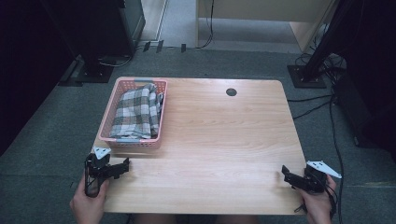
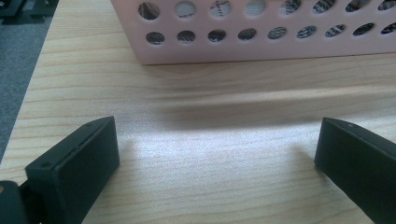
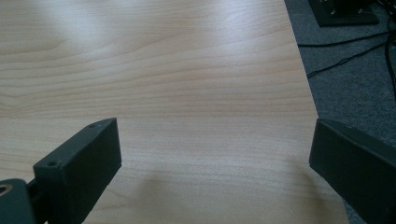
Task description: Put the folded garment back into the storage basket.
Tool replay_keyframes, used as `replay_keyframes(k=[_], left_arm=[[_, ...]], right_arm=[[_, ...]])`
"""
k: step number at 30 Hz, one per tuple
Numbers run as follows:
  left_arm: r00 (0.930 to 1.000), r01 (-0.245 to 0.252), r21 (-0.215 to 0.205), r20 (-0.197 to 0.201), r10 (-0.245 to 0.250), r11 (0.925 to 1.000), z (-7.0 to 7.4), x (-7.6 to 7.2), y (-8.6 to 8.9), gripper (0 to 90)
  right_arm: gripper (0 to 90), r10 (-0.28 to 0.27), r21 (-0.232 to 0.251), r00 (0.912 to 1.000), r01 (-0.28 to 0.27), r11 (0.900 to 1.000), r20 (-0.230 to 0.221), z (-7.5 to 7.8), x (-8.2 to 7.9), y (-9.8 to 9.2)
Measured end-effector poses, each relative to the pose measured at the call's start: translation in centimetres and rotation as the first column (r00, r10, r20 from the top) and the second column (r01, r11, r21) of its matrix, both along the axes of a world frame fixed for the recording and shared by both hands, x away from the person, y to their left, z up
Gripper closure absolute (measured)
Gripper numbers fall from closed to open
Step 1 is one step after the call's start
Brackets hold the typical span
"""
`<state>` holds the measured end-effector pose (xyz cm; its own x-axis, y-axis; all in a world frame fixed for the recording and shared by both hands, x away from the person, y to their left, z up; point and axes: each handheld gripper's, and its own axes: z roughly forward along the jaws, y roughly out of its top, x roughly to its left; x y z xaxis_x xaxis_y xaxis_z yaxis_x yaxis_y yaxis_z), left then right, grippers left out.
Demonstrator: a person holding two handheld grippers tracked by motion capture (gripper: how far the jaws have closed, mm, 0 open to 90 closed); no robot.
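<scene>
I see the wooden table under the high view, bare over most of its top. At about 10 o'clock on it sits the pink basket, perforated sides, with a plaid cloth folded inside. My left gripper rests at 7 o'clock, just near the basket's front wall, jaws spread wide with nothing between them. My right gripper sits at 5 o'clock by the table edge, jaws likewise wide apart and empty.
</scene>
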<state>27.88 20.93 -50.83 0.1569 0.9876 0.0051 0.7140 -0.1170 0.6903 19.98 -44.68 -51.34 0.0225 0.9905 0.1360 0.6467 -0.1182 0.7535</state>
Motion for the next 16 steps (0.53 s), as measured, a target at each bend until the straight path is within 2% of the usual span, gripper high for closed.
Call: replay_keyframes(k=[4,9,16], left_arm=[[1.0,0.009,0.002,-0.001,-0.009,1.0,0.01,-0.06,0.05,0.0],[1.0,0.009,0.002,-0.001,-0.009,1.0,0.01,-0.07,0.05,0.0],[1.0,0.009,0.002,-0.001,-0.009,1.0,0.01,-0.06,0.05,0.0]], right_arm=[[2.5,-0.001,-0.013,1.0,0.001,1.0,-0.002,-0.09,-0.07,0.06],[1.8,0.01,-0.052,0.9993,-0.012,0.999,-0.036,-0.17,0.03,0.51],[1.3,0.013,-0.071,0.9972,-0.019,0.997,-0.074,-0.3,0.22,0.75]])
